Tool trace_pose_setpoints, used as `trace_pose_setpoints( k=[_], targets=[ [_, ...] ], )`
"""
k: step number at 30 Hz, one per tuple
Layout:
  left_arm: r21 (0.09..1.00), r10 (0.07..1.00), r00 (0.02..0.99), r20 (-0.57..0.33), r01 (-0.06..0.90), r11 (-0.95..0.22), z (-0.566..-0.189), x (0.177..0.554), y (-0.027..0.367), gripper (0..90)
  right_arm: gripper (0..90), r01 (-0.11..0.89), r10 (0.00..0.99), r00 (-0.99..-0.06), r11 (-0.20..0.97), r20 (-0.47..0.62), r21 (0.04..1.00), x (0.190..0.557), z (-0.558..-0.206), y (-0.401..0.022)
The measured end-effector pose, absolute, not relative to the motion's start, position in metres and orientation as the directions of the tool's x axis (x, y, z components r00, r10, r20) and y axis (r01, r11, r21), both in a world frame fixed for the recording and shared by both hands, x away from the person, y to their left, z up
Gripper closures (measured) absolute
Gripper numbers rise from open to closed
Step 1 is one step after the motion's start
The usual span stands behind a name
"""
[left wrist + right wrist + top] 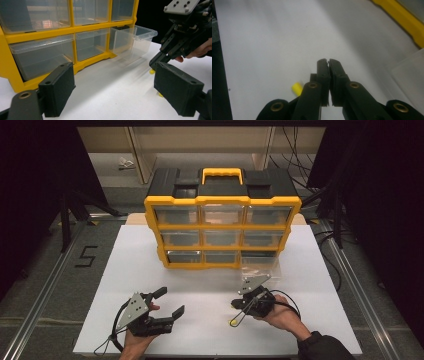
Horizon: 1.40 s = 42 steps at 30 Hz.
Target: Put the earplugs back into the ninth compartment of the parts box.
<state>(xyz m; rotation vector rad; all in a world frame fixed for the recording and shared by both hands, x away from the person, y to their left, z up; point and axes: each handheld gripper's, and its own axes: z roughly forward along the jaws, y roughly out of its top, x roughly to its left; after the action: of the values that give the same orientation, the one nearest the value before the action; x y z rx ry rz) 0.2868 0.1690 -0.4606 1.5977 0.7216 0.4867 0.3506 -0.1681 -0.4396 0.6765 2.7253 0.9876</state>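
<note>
High view: on the white table [150,270] stands a yellow cabinet [222,227] with three rows of clear drawers and a black top with a yellow handle. Its bottom right drawer [260,265] is pulled out toward the person. The right gripper [239,312] hangs low over the table in front of that drawer, held in the person's right hand [280,312], and a small yellow piece [233,322] lies on the table right at its tip. In the right gripper view the two black jaws are pressed together with nothing between them, and the yellow piece [297,88] lies just to their left, outside the grip. The left gripper [167,302] rests to the left, well apart from the piece, in the person's left hand [135,335]. Its jaws stand wide open and empty; in the left gripper view they frame the cabinet [37,37] and the open drawer [133,41].
</note>
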Motion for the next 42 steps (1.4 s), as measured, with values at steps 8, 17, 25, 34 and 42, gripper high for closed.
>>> trace_pose_setpoints(
  k=[8, 17, 25, 34, 42],
  targets=[
    [0.984, 0.692, 0.716, -0.091, 0.171, -0.047, -0.460, 0.287, 0.169, 16.4, 87.5, 0.335, 0.509, -0.860, 0.605, -0.027, 0.722, 0.351, -0.422, -0.178],
    [0.984, 0.693, 0.715, -0.092, 0.173, -0.048, -0.461, 0.287, 0.169, 16.4, 87.6, 0.325, 0.569, -0.822, 0.518, -0.035, 0.791, 0.356, -0.406, -0.192],
    [0.984, 0.695, 0.713, -0.090, 0.172, -0.049, -0.461, 0.287, 0.169, 16.4, 87.6, 0.329, 0.614, -0.789, 0.458, -0.026, 0.826, 0.364, -0.398, -0.202],
    [0.984, 0.695, 0.713, -0.091, 0.171, -0.047, -0.461, 0.287, 0.169, 16.4, 87.5, 0.345, 0.679, -0.734, 0.385, -0.010, 0.856, 0.375, -0.394, -0.214],
    [0.984, 0.695, 0.713, -0.089, 0.170, -0.048, -0.461, 0.287, 0.169, 16.4, 87.2, 0.369, 0.725, -0.688, 0.369, -0.017, 0.853, 0.385, -0.399, -0.220]
  ],
)
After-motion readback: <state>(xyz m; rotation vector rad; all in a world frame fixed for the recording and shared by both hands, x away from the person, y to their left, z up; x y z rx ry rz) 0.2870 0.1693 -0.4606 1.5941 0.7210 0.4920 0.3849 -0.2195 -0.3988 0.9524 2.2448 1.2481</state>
